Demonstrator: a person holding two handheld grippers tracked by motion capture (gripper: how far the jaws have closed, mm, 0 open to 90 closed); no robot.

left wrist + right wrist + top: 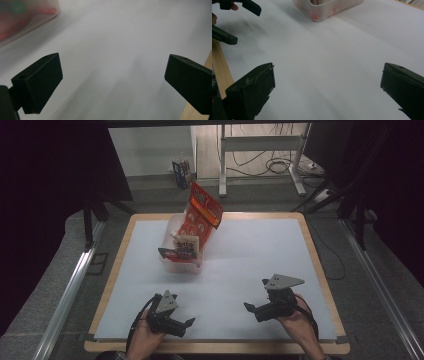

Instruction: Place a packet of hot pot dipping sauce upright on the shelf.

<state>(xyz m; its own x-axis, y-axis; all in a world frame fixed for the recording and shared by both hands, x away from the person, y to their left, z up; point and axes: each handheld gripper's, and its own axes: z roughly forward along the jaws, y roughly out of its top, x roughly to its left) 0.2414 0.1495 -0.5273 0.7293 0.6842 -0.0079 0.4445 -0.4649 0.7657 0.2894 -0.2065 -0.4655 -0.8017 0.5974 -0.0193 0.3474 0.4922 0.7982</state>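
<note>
A clear plastic bin [176,261] stands left of centre on the white sheet [250,250], with several snack packets in it. A tall red-orange packet [202,215] leans out of its top. My left gripper [181,312] rests near the front edge, open and holding nothing. My right gripper [256,295] is at the front right, also open and holding nothing. In the left gripper view the wide-apart jaws [112,82] frame bare sheet, with the bin [25,17] blurred at top left. In the right gripper view the jaws [327,87] stand wide, and the bin [324,10] lies ahead.
The wooden table rim [112,285] borders the sheet. The left gripper [234,20] appears at the top left of the right gripper view, beside the wooden edge [222,67]. A metal stand [260,145] and cables [280,167] are on the floor beyond the table.
</note>
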